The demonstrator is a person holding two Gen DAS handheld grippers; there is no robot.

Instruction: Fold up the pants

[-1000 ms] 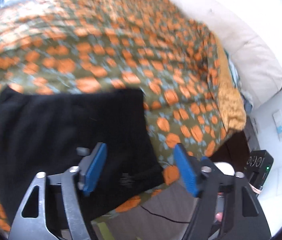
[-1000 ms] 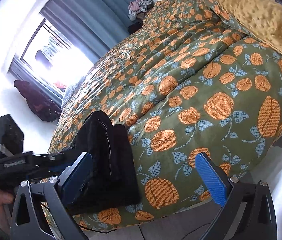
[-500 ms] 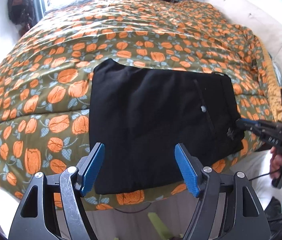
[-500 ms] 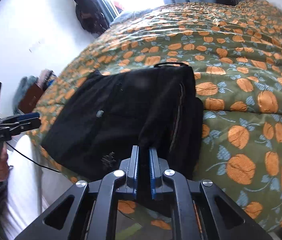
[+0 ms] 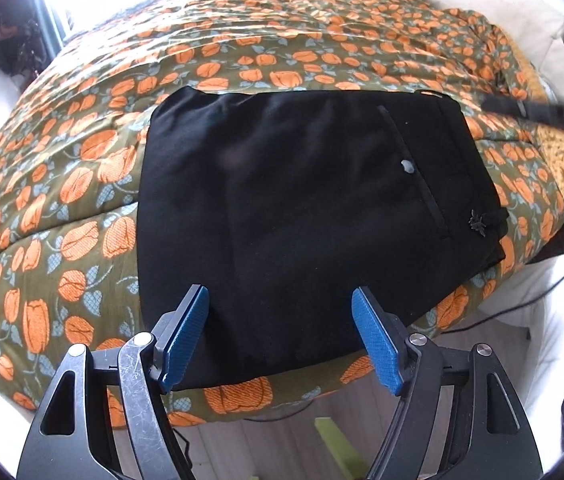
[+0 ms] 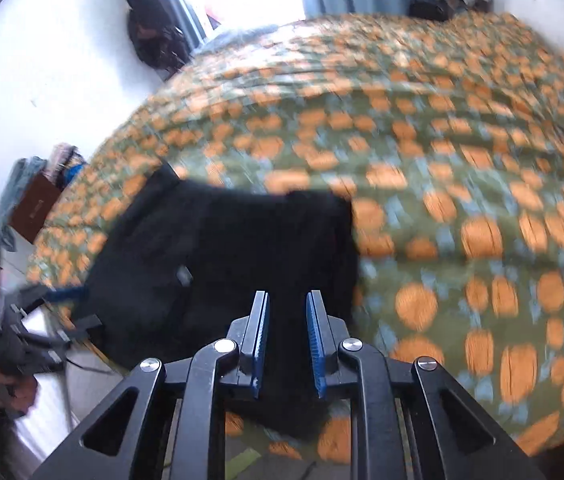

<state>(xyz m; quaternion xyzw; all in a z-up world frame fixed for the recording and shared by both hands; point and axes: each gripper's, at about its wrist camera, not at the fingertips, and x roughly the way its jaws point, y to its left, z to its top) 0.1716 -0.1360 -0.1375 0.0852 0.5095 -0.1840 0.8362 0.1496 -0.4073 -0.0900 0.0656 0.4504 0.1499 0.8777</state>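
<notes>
The black pants (image 5: 302, 208) lie folded into a flat rectangle on the orange-flowered bedspread (image 5: 242, 52), near the bed's front edge, back pocket and button up. My left gripper (image 5: 280, 334) is open and empty, held just above the pants' near edge. My right gripper (image 6: 287, 334) has its jaws a narrow gap apart and holds nothing; it hovers over the near edge of the pants (image 6: 222, 264). The right wrist view is blurred by motion. The right gripper also shows at the left wrist view's right edge (image 5: 542, 112).
The bedspread (image 6: 462, 160) covers the whole bed. A yellow pillow (image 5: 558, 152) lies at the right. Floor with a cable (image 5: 522, 308) and a green strip (image 5: 334, 444) lies below the bed edge. Dark clothes (image 6: 154, 28) hang by the window.
My right gripper has let go of the pants, opened a little and is swinging away fast. My left gripper has come slightly closer over the pants and stays open.
</notes>
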